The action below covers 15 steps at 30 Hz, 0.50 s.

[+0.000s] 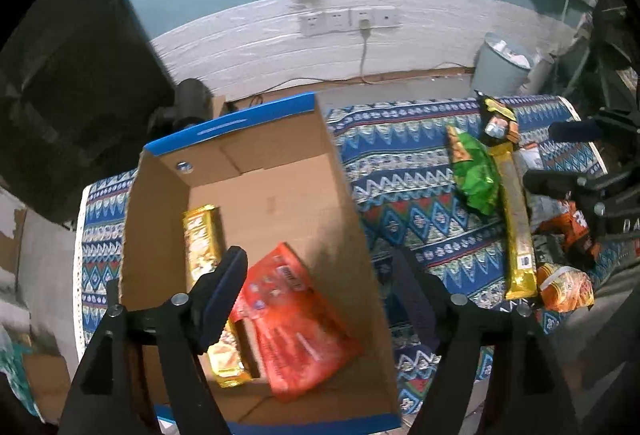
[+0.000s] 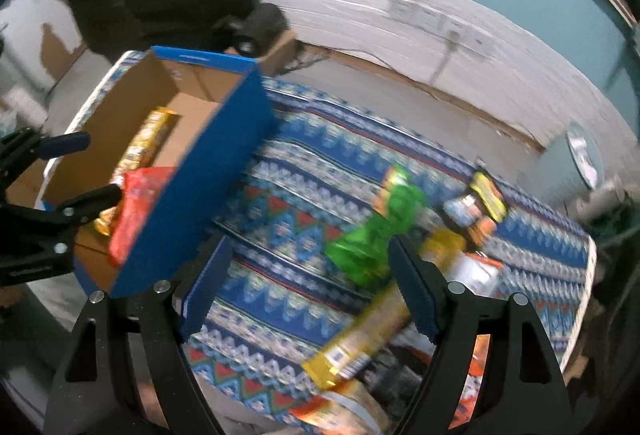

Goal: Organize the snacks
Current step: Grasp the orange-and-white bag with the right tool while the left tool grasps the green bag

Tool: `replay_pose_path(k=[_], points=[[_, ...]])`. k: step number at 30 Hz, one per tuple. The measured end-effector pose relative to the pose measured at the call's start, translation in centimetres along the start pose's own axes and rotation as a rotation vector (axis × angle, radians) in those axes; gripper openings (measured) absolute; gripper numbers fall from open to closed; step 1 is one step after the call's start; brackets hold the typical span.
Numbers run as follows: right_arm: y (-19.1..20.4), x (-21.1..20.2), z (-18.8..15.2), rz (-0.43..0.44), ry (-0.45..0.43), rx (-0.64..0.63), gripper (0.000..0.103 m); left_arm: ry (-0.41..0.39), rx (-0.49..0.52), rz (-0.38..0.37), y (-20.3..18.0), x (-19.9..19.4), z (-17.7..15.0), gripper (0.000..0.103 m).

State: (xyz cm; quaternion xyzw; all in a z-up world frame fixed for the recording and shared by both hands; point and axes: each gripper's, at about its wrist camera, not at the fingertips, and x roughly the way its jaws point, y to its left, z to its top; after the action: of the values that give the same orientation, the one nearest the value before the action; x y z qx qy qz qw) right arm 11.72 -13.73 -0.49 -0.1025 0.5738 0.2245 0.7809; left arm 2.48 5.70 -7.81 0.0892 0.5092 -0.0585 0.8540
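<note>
Over the cardboard box (image 1: 256, 195) hangs the left tool (image 1: 320, 287), jaws spread wide, nothing between them; one finger sits inside the box, the other outside its right wall. Box stands on the counter (image 1: 400, 163), which is covered with a blue patterned cloth, open side up, blue outer walls. Inside it: a long gold pack (image 1: 200, 239) along the left wall and a red pouch (image 1: 296, 319) just beside it, leaning against the near end.

Right tool (image 2: 310, 289) is also wide apart and holds nothing, hovering above the cloth between the box and the loose snacks. Right wrist view is motion-blurred.

Remaining snacks are on the counter's right side, well apart from the box: a green bag (image 1: 476, 175), a long gold bar (image 1: 518, 227) lying just beside it, a black-and-yellow packet (image 1: 496, 119) at the far edge, an orange bag (image 1: 566, 287) at the near edge. More orange packaging lies further right, partly hidden by the right tool in the left wrist view; can't tell what it is.

Beyond the counter: a white wall with sockets (image 1: 348, 21) and a pale bin (image 1: 502, 65) on the floor.
</note>
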Motion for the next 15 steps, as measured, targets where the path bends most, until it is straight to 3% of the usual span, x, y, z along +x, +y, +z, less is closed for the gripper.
replay_pose_path(k=[15], points=[[-9.5, -1.7, -5.8, -0.06, 0.009, 0.192, 0.081, 0.034, 0.093, -0.091, -7.1, 0.6, 1.6, 0.082]])
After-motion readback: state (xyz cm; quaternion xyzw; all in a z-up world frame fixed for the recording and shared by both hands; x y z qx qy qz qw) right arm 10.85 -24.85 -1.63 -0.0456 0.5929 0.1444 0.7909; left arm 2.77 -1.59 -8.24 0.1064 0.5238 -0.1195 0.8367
